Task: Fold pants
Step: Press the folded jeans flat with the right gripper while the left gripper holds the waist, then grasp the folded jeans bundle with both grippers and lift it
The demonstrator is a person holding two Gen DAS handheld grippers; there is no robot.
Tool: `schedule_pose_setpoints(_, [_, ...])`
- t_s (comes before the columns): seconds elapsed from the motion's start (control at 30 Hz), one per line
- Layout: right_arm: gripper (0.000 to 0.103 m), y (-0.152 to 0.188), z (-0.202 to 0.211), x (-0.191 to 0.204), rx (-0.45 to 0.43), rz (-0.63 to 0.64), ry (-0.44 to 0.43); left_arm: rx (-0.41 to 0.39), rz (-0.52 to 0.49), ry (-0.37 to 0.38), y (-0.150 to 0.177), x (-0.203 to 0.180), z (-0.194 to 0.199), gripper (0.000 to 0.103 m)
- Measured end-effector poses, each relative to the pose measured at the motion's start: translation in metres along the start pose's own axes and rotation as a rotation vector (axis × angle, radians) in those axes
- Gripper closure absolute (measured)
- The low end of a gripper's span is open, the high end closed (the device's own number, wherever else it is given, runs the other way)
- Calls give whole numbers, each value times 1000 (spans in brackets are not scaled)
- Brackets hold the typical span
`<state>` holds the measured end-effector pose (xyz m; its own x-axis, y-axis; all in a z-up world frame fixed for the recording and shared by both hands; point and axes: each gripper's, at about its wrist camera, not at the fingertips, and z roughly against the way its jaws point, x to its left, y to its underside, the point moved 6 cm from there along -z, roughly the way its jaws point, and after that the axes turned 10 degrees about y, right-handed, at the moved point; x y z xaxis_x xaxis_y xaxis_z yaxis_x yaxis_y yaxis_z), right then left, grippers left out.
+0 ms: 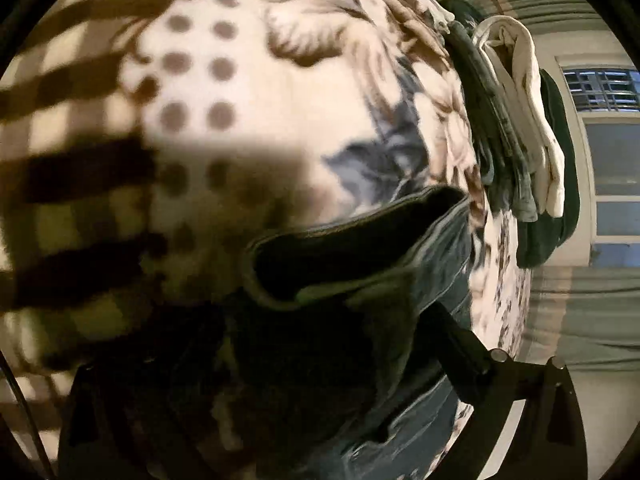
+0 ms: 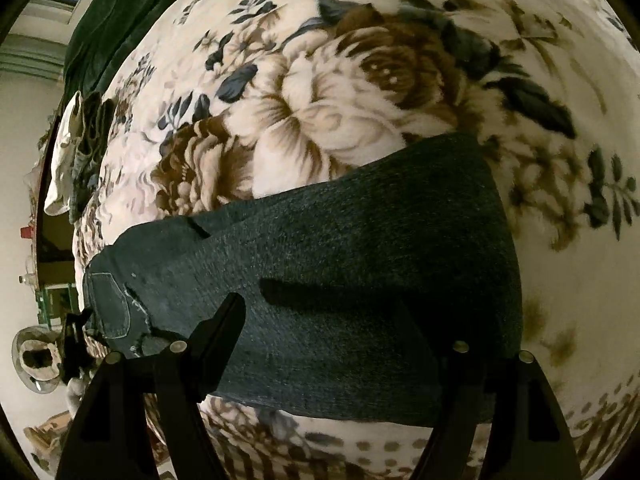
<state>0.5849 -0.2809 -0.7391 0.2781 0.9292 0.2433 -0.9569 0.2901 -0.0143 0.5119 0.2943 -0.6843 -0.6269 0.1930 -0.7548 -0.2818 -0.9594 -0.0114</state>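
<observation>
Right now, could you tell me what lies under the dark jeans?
The jeans lie flat on a floral blanket, which shows all around them. Whatever lies beneath the blanket is covered and cannot be seen.

— What do you have on the left wrist camera?
— My left gripper (image 1: 320, 360) is clamped on the dark pants (image 1: 340, 280), waistband gaping, over the floral blanket (image 1: 280, 80).
— Anything else?
— Folded clothes (image 1: 516, 128) stacked at the bed's edge.
</observation>
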Motion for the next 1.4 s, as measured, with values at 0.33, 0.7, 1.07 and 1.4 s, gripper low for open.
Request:
schedule_pose_setpoints(0.33, [25, 2, -1, 2, -6, 28, 37, 14, -137, -10, 6, -36, -18, 34])
schedule_pose_setpoints(0.7, [25, 0, -2, -1, 10, -16, 22, 0, -401, 75, 41, -117, 11, 78])
schedule_pose_setpoints(1.07, [25, 16, 48, -101, -58, -255, -77, 280, -934, 95, 247, -257, 17, 80])
schedule_pose_setpoints(1.4, [25, 34, 55, -215, -101, -466, -102, 618, -1371, -182, 440, -178, -78, 80])
